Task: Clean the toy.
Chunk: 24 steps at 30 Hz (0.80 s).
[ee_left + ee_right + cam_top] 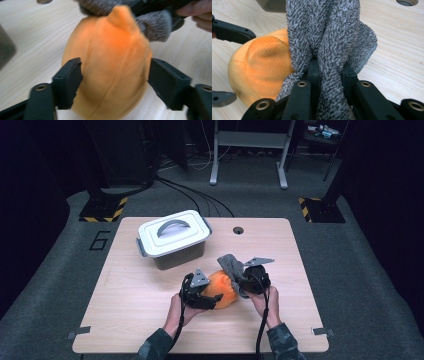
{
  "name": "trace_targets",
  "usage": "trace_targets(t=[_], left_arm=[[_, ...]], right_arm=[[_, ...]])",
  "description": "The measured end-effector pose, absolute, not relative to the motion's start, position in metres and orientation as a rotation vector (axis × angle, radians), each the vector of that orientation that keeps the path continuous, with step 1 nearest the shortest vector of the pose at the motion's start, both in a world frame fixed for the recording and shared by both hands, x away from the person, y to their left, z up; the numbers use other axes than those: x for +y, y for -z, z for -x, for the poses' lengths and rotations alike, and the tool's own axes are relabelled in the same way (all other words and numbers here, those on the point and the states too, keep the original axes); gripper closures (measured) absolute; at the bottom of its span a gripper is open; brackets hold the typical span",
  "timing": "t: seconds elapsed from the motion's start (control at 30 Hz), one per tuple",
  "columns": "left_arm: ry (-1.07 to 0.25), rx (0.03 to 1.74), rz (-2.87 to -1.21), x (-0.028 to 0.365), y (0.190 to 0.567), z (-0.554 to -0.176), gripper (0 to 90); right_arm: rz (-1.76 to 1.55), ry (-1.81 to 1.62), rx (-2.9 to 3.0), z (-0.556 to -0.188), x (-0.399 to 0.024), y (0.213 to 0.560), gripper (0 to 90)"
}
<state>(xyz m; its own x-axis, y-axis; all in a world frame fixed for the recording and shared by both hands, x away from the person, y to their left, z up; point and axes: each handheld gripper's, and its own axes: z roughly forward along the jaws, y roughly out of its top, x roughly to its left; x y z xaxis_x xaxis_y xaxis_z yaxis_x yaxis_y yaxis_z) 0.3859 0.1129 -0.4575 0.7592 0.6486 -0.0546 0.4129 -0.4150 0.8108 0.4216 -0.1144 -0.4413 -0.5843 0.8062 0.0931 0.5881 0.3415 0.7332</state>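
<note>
A soft orange ball-shaped cushion [223, 288] lies on the wooden table [140, 315] in front of the person. My left gripper [212, 293] straddles it from the left. In the left gripper view the orange cushion [112, 67] sits between the two jaws of the left gripper [115, 75], which stand wide at its sides without squeezing it. A grey towel cloth [230, 263] drapes against the cushion's far right side. My right gripper [330, 70] is shut on the grey cloth [329, 37], which bunches up between its jaws, with the orange cushion [259, 65] just to its left.
A grey box with a white handled lid [172, 239] stands at the back left of the table, a short way beyond the left gripper. A round cable hole [238, 230] sits near the far edge. The table's front and right parts are bare wood.
</note>
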Motion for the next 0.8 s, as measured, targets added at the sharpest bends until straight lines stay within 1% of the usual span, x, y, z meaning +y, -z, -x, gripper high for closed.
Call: trace_targets(t=[0.07, 0.1, 0.13, 0.17, 0.27, 0.33, 0.4, 0.5, 0.6, 0.8], left_arm=[[-0.311, 0.829, -2.065, 0.113, 0.464, -0.39, 22.4], [-0.294, 0.832, -2.061, 0.113, 0.467, -0.392, 23.2], [-0.293, 0.829, -2.065, 0.111, 0.47, -0.393, 26.4], [-0.287, 0.821, -2.072, 0.11, 0.47, -0.394, 33.2], [-0.294, 0.801, -2.102, 0.107, 0.469, -0.393, 46.1], [-0.29, 0.8, -2.105, 0.105, 0.469, -0.392, 51.9], [-0.281, 0.798, -2.105, 0.106, 0.469, -0.392, 55.4], [-0.279, 0.796, -2.1, 0.108, 0.47, -0.392, 58.5], [-0.279, 0.796, -2.098, 0.11, 0.47, -0.391, 59.7], [-0.304, 0.789, -2.086, 0.11, 0.469, -0.389, 61.8]], right_arm=[[-1.25, -1.089, 2.315, -0.421, -0.116, 0.442, 74.9], [-1.264, -1.099, 2.313, -0.421, -0.116, 0.443, 74.9], [-1.253, -1.098, 2.313, -0.421, -0.117, 0.444, 74.9], [-1.255, -1.085, 2.313, -0.421, -0.117, 0.444, 74.9], [-1.255, -1.07, 2.311, -0.421, -0.121, 0.445, 74.8], [-1.254, -1.049, 2.296, -0.42, -0.124, 0.443, 74.8], [-1.24, -0.993, 2.271, -0.419, -0.129, 0.44, 74.8], [-1.289, -0.934, 2.21, -0.422, -0.14, 0.44, 74.6], [-1.329, -0.898, 2.162, -0.428, -0.156, 0.442, 74.2], [-1.448, -0.798, 2.094, -0.444, -0.191, 0.455, 73.3]])
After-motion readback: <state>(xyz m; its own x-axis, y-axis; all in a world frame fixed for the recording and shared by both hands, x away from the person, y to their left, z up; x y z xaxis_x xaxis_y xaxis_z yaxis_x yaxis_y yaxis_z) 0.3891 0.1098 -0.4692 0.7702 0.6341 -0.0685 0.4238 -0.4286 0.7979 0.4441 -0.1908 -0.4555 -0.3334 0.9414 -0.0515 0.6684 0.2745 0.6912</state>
